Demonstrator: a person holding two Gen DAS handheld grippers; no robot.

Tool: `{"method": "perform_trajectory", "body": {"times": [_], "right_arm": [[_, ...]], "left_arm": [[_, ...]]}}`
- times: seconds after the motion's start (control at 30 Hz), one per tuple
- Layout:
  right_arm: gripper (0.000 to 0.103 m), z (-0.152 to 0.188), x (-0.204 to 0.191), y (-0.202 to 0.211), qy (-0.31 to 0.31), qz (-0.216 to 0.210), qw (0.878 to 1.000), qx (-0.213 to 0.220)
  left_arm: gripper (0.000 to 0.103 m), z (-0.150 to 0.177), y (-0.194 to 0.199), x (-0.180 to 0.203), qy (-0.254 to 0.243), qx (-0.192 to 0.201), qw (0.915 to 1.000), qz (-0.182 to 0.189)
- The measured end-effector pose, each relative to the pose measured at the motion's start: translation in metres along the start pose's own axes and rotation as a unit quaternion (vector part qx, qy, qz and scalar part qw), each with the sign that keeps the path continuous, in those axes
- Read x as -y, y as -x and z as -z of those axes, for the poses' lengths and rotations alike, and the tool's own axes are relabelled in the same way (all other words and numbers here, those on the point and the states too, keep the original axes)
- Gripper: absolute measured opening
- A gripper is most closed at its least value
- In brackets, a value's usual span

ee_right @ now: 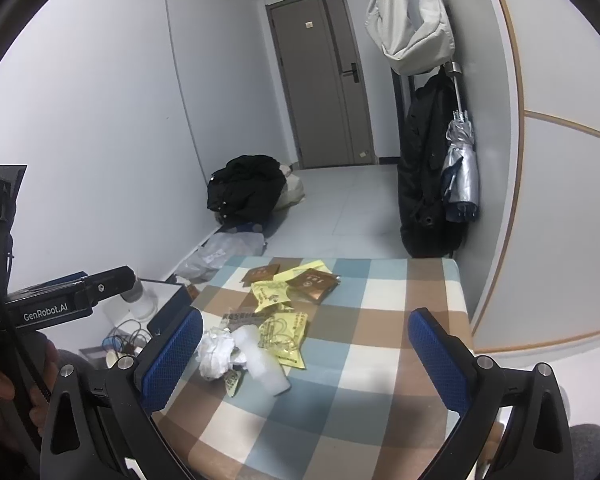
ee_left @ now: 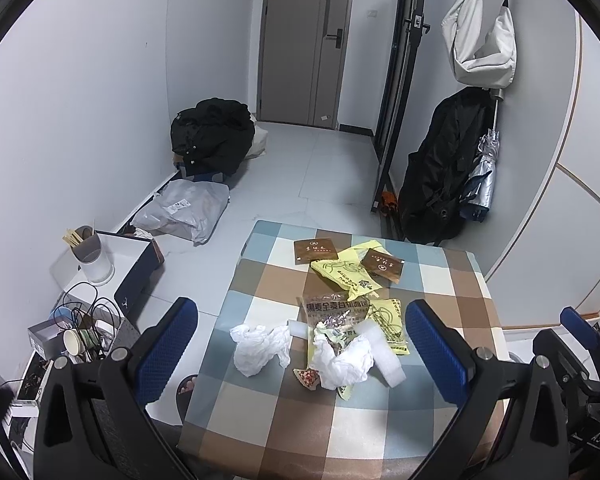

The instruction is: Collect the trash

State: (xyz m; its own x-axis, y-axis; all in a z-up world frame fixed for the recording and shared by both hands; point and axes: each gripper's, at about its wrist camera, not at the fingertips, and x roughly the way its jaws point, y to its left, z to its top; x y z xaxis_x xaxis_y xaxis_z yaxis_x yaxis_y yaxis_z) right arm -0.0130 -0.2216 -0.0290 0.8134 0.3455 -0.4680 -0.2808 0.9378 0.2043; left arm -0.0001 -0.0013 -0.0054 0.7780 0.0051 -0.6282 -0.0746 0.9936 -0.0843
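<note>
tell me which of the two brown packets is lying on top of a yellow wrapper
The right-hand brown square packet, tilted, overlapping the yellow plastic wrapper beneath its edge. The other brown square packet, farther left, appears to lie mostly flat on the checked tablecloth.

"GenRobot.AI" on left gripper [ee_right: 46,314]

Black coat [ee_left: 440,168] and umbrella [ee_left: 485,178] hang together.

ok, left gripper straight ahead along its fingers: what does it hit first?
Probably the crumpled tissue in the trash pile on the checked table; it lies about midway between the open left gripper fingers. Depth is unclear, and nothing shows nearer in that line.
</note>
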Motion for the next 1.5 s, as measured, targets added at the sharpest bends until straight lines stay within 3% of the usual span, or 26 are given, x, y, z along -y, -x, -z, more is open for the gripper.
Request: {"method": "perform_trajectory", "body": {"times": [0.33,0.4,0.57,0.67,0.8,1.0,1.37,1.5], "right_arm": [[0.103,0.001,0.001,-0.001,-0.001,0.0,1.0,-0.003],[0.103,0.001,0.001,-0.001,-0.002,0.001,1.0,-0.004],[0.103,0.001,0.001,-0.004,-0.003,0.001,1.0,-0.006],[0.103,0.003,0.001,-0.007,0.0,0.002,1.0,-0.008],[0.103,0.004,0.0,-0.014,0.003,0.0,1.0,-0.015],[0.103,0.006,-0.003,-0.03,0.019,-0.013,0.999,-0.023],[0.103,0.013,-0.014,-0.07,0.037,-0.055,0.997,-0.047],[0.103,0.017,-0.014,-0.08,0.038,-0.057,0.996,-0.059]], "left_arm": [[0.102,0.004,-0.002,-0.002,0.008,-0.021,0.9997,0.011],[0.102,0.003,-0.002,-0.003,0.013,-0.042,0.9989,0.015],[0.102,0.003,-0.006,-0.003,-0.004,-0.032,0.9995,0.006],[0.102,0.0,-0.01,-0.004,-0.007,-0.068,0.9977,0.004],[0.102,-0.002,-0.022,-0.012,0.005,-0.085,0.9961,0.026],[0.102,-0.007,-0.052,-0.031,0.036,-0.121,0.9881,0.088],[0.1,-0.006,-0.115,-0.07,0.013,-0.211,0.9736,0.086],[0.096,0.007,-0.134,-0.075,-0.002,-0.258,0.961,0.098]]}}
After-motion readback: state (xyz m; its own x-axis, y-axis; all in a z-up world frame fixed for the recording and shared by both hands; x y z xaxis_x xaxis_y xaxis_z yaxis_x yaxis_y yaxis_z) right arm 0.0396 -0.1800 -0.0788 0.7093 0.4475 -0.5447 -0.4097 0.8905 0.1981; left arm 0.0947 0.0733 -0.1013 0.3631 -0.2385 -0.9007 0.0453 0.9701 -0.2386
